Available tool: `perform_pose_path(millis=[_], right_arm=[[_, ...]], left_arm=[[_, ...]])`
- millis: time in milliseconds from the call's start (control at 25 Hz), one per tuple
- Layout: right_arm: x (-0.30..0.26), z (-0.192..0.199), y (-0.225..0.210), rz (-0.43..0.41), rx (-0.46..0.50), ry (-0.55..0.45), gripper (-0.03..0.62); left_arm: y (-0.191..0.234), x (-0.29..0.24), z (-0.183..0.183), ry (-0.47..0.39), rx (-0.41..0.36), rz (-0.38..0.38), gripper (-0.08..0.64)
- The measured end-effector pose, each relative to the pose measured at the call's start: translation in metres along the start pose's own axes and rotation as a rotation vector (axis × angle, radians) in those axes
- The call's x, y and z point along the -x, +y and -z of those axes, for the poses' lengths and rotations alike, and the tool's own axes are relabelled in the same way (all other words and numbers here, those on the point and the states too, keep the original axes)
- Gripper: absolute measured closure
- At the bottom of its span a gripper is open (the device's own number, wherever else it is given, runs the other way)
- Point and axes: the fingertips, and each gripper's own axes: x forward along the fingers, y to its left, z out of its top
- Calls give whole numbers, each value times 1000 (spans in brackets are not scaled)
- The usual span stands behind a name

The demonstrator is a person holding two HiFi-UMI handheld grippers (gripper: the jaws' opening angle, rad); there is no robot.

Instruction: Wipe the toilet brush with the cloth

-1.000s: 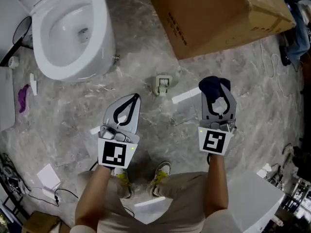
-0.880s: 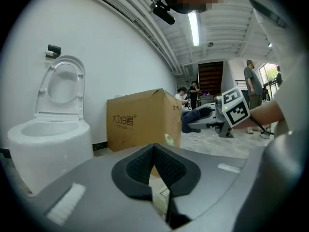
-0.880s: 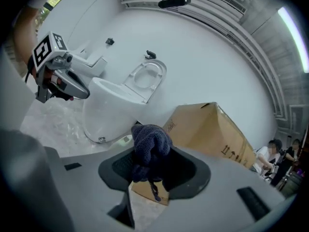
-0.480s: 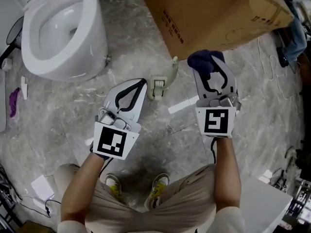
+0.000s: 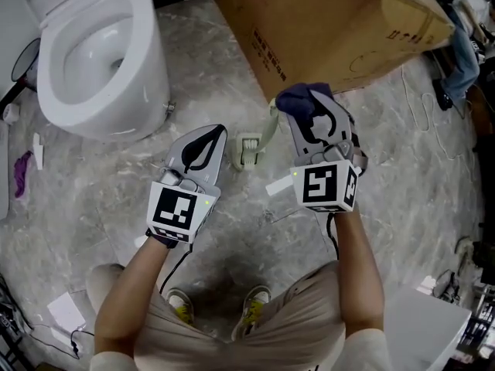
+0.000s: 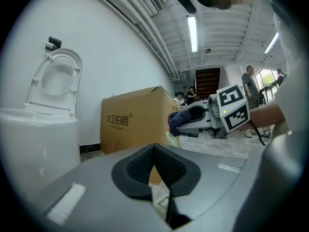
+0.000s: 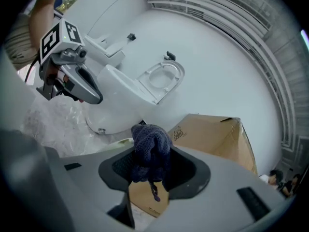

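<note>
The toilet brush [image 5: 268, 124] is pale green, its handle rising from a cream holder [image 5: 249, 151] on the marble floor between my two grippers. A dark blue cloth [image 5: 297, 99] is bunched in my right gripper [image 5: 312, 111], which is shut on it right beside the top of the handle. In the right gripper view the cloth [image 7: 150, 147] bulges out above the jaws. To the left of the holder, my left gripper [image 5: 214, 133] is shut with nothing in it. In the left gripper view the handle [image 6: 173, 139] shows just beyond the closed jaws, with the right gripper [image 6: 179, 122] behind it.
A white toilet [image 5: 100, 45] with its lid up stands at the far left. A large cardboard box [image 5: 332, 22] fills the far right, close behind the cloth. A white strip [image 5: 278, 184] lies on the floor by the holder. A white box [image 5: 418, 315] stands near right.
Both grippers have moved forward toward the brush. The right gripper carried the cloth left until it sits beside the handle's top. The left gripper stayed shut.
</note>
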Motion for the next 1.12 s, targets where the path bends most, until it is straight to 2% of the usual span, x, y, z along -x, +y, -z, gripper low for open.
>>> perform_pose_path(millis=[80, 280, 760, 1120], right_arm=[[0, 3, 3, 0, 19, 17, 422], [-5, 8, 10, -7, -2, 32, 422], [-3, 21, 38, -105, 24, 83, 422], [3, 33, 66, -188, 38, 130, 422]], left_arm=[[-1, 0, 2, 5, 4, 4, 558], [-1, 3, -2, -8, 6, 20, 558], [-3, 14, 4, 14, -29, 39, 558], [-8, 13, 4, 8, -23, 58, 558]])
